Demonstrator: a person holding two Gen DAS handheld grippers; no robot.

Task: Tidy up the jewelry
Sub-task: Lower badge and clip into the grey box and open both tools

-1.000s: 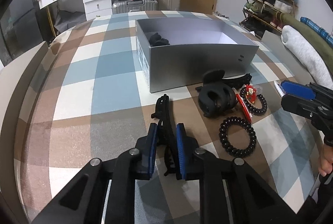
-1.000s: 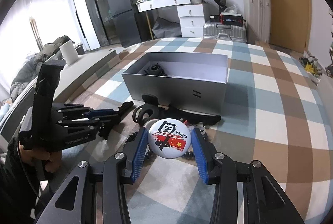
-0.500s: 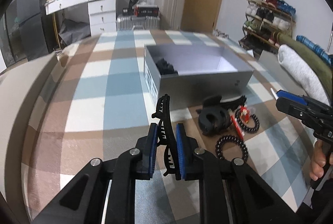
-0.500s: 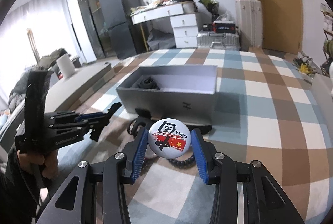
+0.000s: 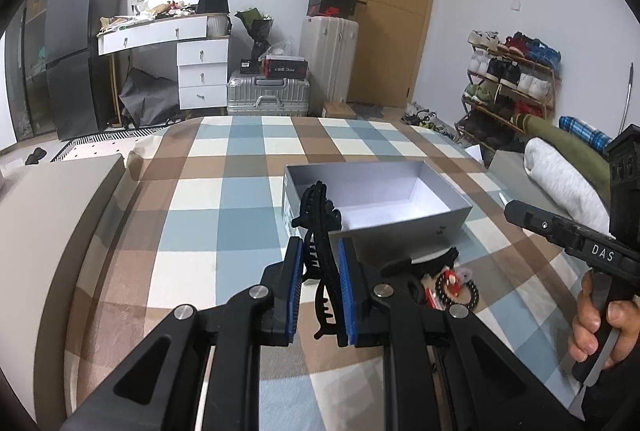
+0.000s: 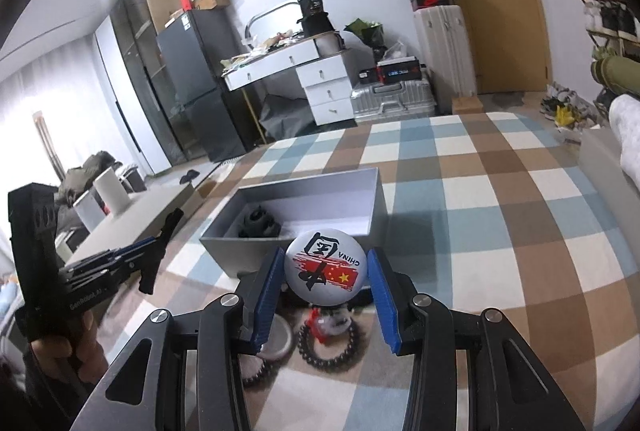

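Left gripper (image 5: pixel 318 289): fingers narrow, clamped on a black hair clip (image 5: pixel 318 231), held up off the bed w/ its tip in line w/ the near-left corner of the grey box (image 5: pixel 448 221). Right gripper (image 6: pixel 324 295): fingers part-way apart, closed on a round white badge (image 6: pixel 325 268) w/ red flag print, also off the bed, just short of the box's near wall. Progress, est.: early to mid. One black item (image 6: pixel 259 224) already in the box; two pieces in hand, not yet dropped in; more left on the checked bedspread (image 5: pixel 192 215) in front of the box. Left view only: black clips (image 5: pixel 434 263) near the box, beaded ring w/ red charm (image 5: pixel 456 287), right-hand handle at edge. Right view only: box contents, second bead ring (image 6: pixel 256 371) and a pale round item (image 6: pixel 276 339) under the fingers, blurred.
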